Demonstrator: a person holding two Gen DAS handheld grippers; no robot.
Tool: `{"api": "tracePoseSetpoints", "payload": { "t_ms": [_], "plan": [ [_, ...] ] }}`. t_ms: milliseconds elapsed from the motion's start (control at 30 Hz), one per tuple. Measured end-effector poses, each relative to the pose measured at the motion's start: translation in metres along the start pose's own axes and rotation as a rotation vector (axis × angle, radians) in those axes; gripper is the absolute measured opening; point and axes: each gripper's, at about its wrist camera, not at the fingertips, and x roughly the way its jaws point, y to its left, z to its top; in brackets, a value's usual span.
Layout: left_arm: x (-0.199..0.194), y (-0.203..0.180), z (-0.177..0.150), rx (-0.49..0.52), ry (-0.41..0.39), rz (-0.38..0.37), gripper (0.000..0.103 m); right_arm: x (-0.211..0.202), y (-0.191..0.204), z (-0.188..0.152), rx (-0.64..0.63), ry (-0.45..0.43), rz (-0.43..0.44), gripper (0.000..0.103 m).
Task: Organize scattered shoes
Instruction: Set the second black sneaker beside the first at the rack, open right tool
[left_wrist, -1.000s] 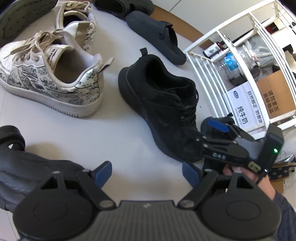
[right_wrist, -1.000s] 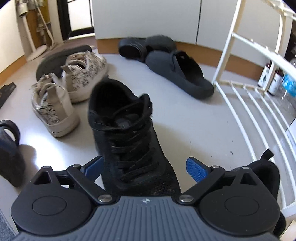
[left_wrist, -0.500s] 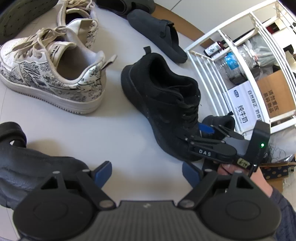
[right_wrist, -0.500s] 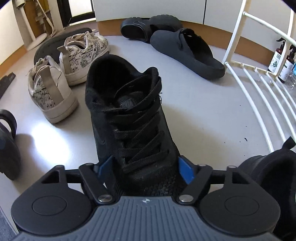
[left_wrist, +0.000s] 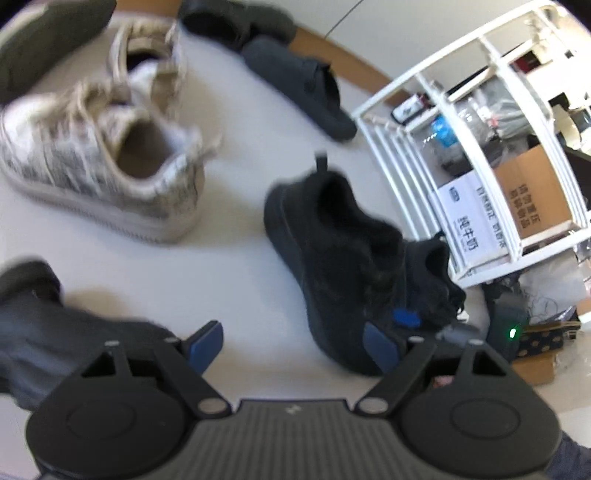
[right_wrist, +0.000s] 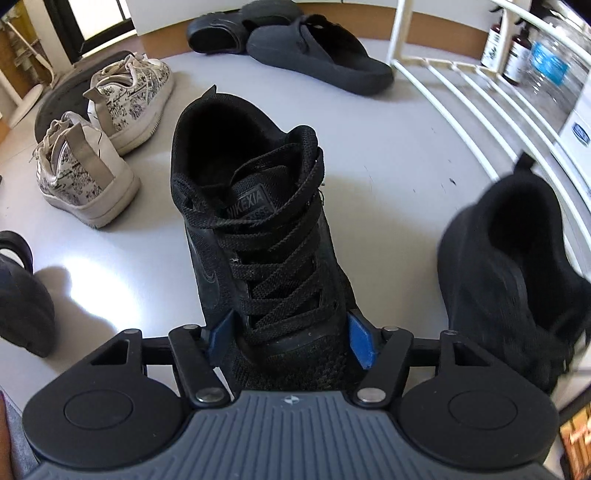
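A black lace-up sneaker (right_wrist: 258, 221) lies on the grey floor, toe toward me. My right gripper (right_wrist: 290, 332) straddles its forefoot; the jaws are closing and both blue pads (right_wrist: 360, 339) touch the shoe's sides. Its mate, a second black sneaker (right_wrist: 517, 258), lies to the right beside the white rack (right_wrist: 461, 92). In the left wrist view both black sneakers (left_wrist: 332, 251) lie side by side at centre right. My left gripper (left_wrist: 293, 341) hangs open over bare floor left of them, holding nothing.
Two white patterned sneakers (right_wrist: 85, 173) stand at the left, in front of a dark round mat (right_wrist: 55, 107). Dark clogs (right_wrist: 321, 55) lie at the back. Another dark clog (left_wrist: 55, 332) lies close to my left gripper. Bottles and cardboard boxes (left_wrist: 532, 192) fill the rack.
My right gripper came down over the black sneaker's toe and its jaws narrowed from wide apart onto the shoe's sides. The left gripper drew back and up a little, staying open.
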Motion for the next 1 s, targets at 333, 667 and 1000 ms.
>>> {"api": "tracePoseSetpoints", "payload": {
  "t_ms": [333, 667, 1000],
  "plan": [
    [-0.034, 0.053, 0.021, -0.101, -0.113, 0.154, 0.086, -0.018, -0.005, -0.015, 0.005, 0.027, 0.045, 0.074],
    [-0.047, 0.069, 0.033, -0.136, -0.163, 0.207, 0.086, -0.021, -0.007, 0.003, -0.057, -0.038, 0.078, 0.085],
    [-0.036, 0.054, 0.027, -0.078, -0.113, 0.166, 0.086, -0.005, 0.001, 0.008, -0.073, -0.05, 0.075, 0.076]
  ]
}}
